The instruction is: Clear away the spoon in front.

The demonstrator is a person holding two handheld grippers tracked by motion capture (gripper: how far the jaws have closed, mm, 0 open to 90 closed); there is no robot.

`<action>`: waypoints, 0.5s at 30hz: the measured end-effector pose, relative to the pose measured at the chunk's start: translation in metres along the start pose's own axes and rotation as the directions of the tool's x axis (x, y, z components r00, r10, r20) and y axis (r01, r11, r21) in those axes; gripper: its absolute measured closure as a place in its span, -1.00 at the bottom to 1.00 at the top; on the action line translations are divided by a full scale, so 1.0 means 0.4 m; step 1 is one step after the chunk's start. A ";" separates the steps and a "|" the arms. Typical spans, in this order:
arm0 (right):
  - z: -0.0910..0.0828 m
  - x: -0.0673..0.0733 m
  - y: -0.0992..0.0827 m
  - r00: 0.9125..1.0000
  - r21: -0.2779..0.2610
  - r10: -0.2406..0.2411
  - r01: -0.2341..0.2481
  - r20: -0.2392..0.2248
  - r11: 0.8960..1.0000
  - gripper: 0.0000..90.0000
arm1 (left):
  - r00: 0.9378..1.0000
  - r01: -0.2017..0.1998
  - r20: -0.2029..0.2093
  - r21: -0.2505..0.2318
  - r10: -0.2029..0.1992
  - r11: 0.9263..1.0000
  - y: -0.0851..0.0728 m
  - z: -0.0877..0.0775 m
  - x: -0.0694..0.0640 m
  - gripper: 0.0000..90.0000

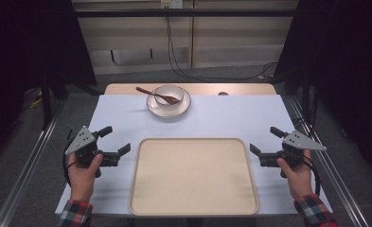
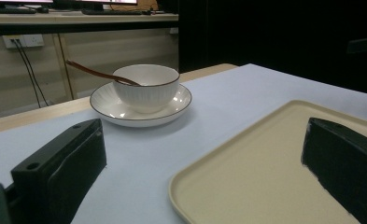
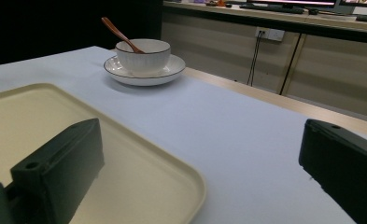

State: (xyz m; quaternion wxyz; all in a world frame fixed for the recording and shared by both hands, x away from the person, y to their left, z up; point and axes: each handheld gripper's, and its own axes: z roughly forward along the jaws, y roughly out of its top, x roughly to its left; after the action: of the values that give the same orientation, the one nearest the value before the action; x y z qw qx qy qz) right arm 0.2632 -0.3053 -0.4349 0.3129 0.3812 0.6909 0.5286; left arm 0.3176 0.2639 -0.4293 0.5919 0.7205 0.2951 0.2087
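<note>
Two grippers, one per hand, both idle at the near half of the table (image 1: 221,118). Left gripper (image 1: 115,142) sits just left of the tray (image 1: 193,177), jaws spread wide apart, nothing between them; in the left gripper view its two black jaws frame bare cloth and the tray's near corner (image 2: 209,186). Right gripper (image 1: 265,140) sits just right of the tray, jaws also wide apart and empty; in the right gripper view the tray's rim (image 3: 190,186) runs beside its left jaw and the cloth lies between the jaws. One tray, beige, rectangular with rounded corners, lying flat at the near centre between the two grippers, not touched by either. One plate (image 1: 183,108), white with a dark rim, at the far centre of the table, well apart from both grippers. One bowl (image 1: 168,93), white, upright on the plate. One spoon (image 1: 156,95), brown and wooden-looking, its bowl end inside the bowl and its handle slanting up over the rim to the far left. One light blue cloth covers the table top; a strip of wood shows at the far edge. Two plaid sleeves (image 1: 75,213) enter from the bottom.
</note>
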 end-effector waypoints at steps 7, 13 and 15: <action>0.002 -0.001 -0.001 1.000 -0.008 0.025 -0.025 -0.018 1.000 -1.00 | 1.000 0.003 0.004 0.009 -0.003 1.000 -0.007 0.011 0.005 -1.00; 0.007 0.002 -0.007 1.000 0.018 0.014 -0.014 -0.017 1.000 -1.00 | 1.000 0.017 -0.023 0.026 -0.016 1.000 -0.007 0.024 0.008 -1.00; 0.008 0.005 -0.006 1.000 0.022 0.006 -0.006 -0.024 1.000 -1.00 | 1.000 0.011 -0.029 0.033 -0.010 0.999 -0.006 0.026 0.013 -1.00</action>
State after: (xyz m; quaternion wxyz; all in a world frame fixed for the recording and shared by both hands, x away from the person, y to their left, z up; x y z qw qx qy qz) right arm 0.2644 -0.3025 -0.4382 0.2987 0.3802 0.6991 0.5268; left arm 0.3278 0.2603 -0.4340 0.5766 0.7256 0.3108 0.2109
